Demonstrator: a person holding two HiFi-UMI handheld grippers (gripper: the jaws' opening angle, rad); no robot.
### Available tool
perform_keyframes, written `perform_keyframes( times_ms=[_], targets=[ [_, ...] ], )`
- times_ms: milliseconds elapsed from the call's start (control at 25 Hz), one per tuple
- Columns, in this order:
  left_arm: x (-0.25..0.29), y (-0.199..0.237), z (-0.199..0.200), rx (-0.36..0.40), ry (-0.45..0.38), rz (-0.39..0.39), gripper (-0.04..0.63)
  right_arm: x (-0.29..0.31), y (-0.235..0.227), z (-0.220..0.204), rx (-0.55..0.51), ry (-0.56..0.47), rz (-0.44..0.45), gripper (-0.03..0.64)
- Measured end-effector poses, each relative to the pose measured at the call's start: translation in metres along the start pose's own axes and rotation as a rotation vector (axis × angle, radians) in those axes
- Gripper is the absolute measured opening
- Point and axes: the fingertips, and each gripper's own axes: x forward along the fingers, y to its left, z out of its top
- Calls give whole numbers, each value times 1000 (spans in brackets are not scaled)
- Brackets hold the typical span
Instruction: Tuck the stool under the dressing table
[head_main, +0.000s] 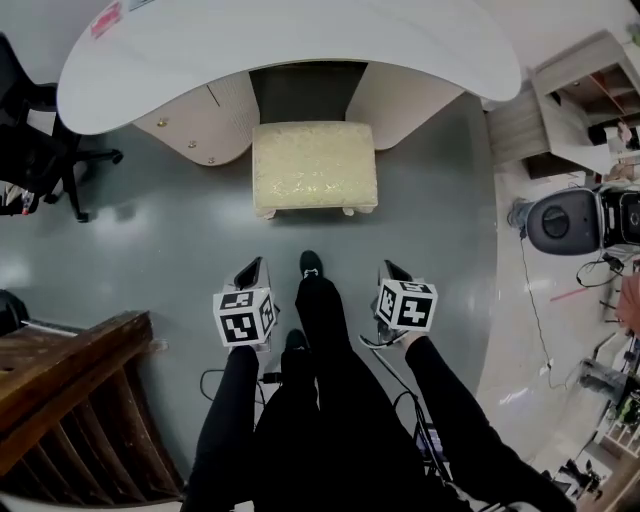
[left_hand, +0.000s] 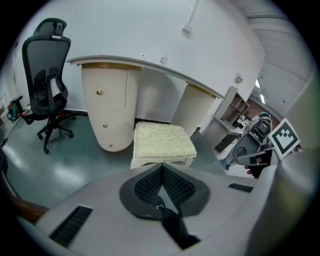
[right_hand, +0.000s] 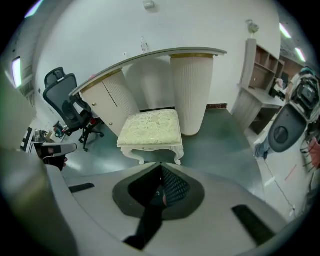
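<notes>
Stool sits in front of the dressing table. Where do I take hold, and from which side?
Take the stool by the white rail under its cushion, from your side, left tongs and right tongs at one near corner each. The rail looks rigid, the cushion soft, and the opening under the dressing table lies straight beyond it.

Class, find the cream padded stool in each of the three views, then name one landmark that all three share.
Head view: the stool is at upper centre, in front of the table's knee gap.
Left gripper view: the stool is near the centre.
Right gripper view: the stool is at the centre, slightly left.
Shared landmark: the dressing table, just behind the stool in every view.
</notes>
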Motion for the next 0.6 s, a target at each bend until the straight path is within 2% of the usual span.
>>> perform_keyframes(
  times_ms=[440, 600],
  targets=[
    [87, 25, -35, -63, 96, 16, 8, 93, -11, -1, -25, 88, -5, 5],
    [117, 38, -63, -67, 139, 9, 8, 131, -12, -12, -28, 112, -22, 5]
  ],
)
